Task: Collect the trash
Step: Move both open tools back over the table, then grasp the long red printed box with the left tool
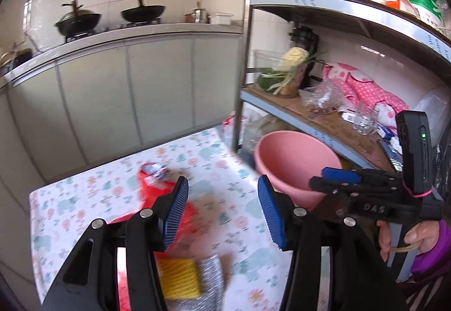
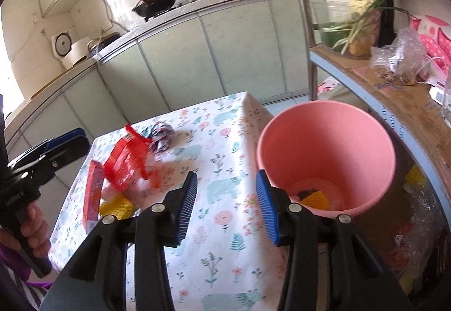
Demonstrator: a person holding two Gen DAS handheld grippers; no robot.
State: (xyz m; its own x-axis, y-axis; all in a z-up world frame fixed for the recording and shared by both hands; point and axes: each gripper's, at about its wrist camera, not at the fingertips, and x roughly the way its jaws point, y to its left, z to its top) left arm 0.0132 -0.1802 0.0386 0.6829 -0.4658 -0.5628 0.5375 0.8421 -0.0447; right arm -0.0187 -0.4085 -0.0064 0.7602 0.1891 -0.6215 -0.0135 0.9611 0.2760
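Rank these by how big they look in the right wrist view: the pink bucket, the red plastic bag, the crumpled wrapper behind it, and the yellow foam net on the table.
1. pink bucket, clearly largest
2. red plastic bag
3 and 4. crumpled wrapper and yellow foam net: they look alike, and the net is partly hidden, so no ranking.

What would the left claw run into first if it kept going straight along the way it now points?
Most likely the red plastic wrapper on the floral tablecloth: it lies just ahead of the open, empty left claw, toward its left pad. Depth is unclear, so the claw may meet bare cloth beside it first.
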